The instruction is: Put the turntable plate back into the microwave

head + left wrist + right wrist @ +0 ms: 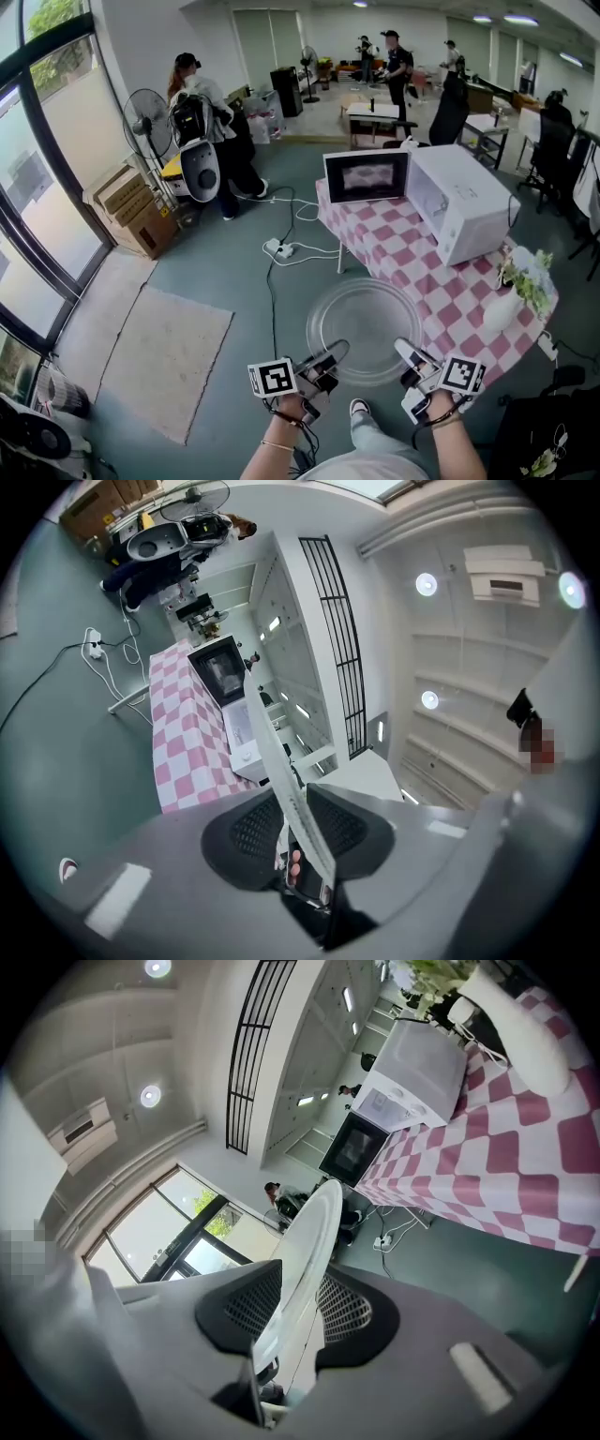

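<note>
Currently L gripper (328,360) & R gripper (409,354) pinch turntable plate (366,323) by near rim; glass may slip or clip microwave (464,202).

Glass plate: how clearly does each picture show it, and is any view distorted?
Head view: sharp, the glass plate is see-through, faint against floor and cloth. Left gripper view and right gripper view: heavy fisheye bending, dark corners, plate only edge-on.

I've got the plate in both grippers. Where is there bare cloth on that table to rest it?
Bare checked cloth lies in front of the microwave, between its open door and the cloth's near edge. A narrower strip runs between the microwave and the white vase. The vase's corner, with its flowers, is crowded.
</note>
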Available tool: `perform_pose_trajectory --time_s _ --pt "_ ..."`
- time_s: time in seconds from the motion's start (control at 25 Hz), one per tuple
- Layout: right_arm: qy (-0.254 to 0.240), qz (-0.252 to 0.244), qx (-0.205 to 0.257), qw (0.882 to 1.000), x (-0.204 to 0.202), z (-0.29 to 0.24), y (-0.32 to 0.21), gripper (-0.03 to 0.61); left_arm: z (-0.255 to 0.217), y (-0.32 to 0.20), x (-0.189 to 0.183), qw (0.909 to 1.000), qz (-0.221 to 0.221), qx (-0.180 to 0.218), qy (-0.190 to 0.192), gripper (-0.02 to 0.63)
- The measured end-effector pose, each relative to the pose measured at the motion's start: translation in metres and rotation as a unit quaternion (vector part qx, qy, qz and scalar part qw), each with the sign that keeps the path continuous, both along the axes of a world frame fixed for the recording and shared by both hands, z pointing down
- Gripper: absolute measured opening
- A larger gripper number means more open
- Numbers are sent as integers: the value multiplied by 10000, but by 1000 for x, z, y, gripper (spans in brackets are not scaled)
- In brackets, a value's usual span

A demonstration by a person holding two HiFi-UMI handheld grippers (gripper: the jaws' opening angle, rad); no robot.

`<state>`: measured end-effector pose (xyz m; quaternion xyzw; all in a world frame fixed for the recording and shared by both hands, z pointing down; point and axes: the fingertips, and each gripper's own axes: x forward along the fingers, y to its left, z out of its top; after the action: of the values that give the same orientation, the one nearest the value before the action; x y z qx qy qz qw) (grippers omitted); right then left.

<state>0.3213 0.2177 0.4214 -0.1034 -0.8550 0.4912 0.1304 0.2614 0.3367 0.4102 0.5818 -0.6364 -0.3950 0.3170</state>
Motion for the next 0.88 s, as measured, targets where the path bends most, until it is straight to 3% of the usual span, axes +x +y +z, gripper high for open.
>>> perform_pose_trajectory --time_s 0.24,0.4,0.88 --pt "193 -28 -33 9998 -55 -1 -34 106 -4 -32 -54 9998 -92 55 195 77" --pt "69 -165 -50 9998 -98 -4 -57 106 -5 -56 -94 9999 -136 -14 42 77" --pt "159 -71 -67 9998 -189 3 -130 106 1 -130 -188 9999 -7 13 110 77"
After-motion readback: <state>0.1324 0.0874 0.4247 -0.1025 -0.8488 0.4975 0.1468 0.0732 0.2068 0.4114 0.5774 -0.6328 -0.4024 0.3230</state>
